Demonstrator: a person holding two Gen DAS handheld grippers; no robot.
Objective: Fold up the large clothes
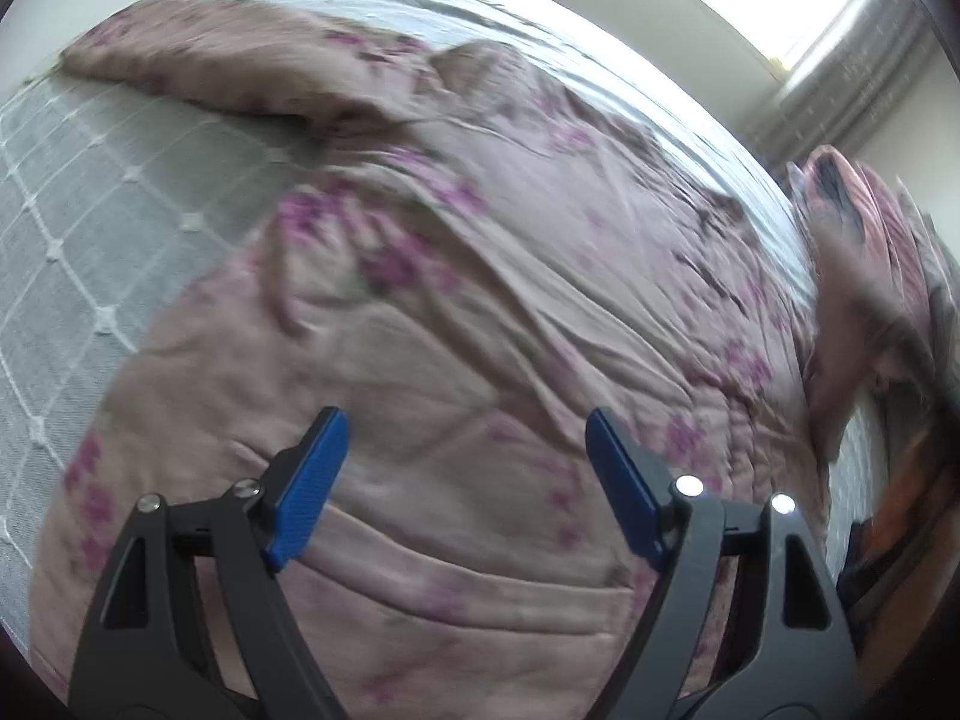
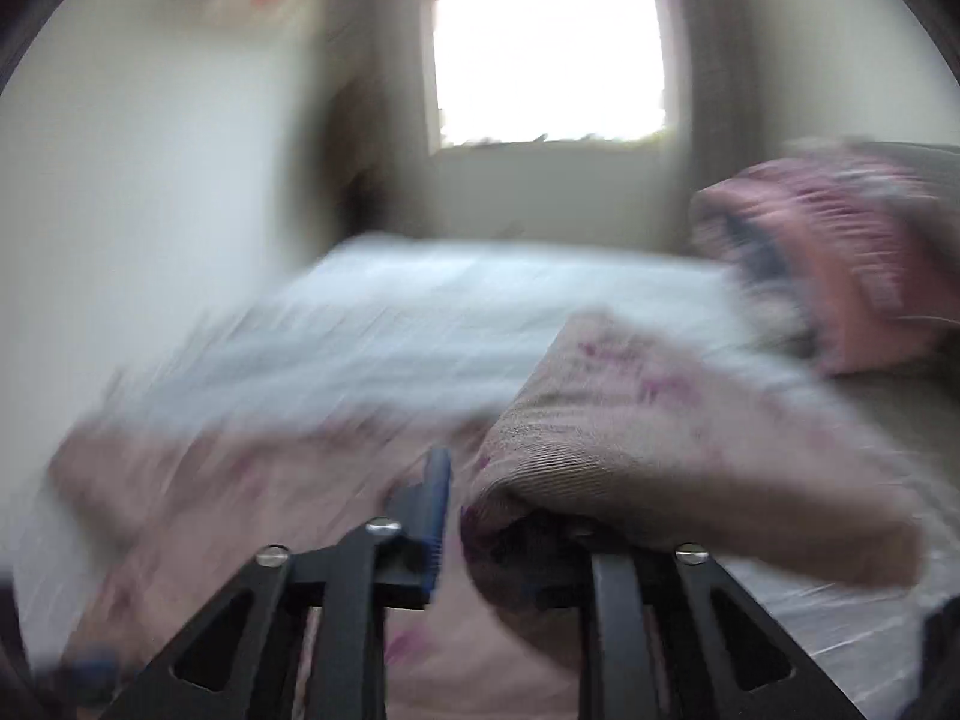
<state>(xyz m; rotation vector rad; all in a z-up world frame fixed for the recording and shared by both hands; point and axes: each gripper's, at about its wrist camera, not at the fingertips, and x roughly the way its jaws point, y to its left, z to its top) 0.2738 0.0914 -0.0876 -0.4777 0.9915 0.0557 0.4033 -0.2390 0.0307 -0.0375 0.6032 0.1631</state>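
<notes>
While spread wide with nothing between the blue pads, left gripper (image 1: 467,474) above the pink floral garment (image 1: 480,276), which lies rumpled ahead of and beneath it on the grey quilted bedspread (image 1: 90,210). Pink pillow (image 1: 858,276) far right of it. In the blurred right view, right gripper (image 2: 480,504) pinching a fold of that garment (image 2: 630,450), draped over its right finger. Window (image 2: 549,57) straight ahead.

Garment (image 1: 480,312) seen as soft matt cloth, creased, floral-printed; bedspread (image 1: 90,228) as quilted matt fabric; left gripper (image 1: 467,480) pads (image 1: 309,483) ribbed plastic, arms matt black, bolts shiny metal
</notes>
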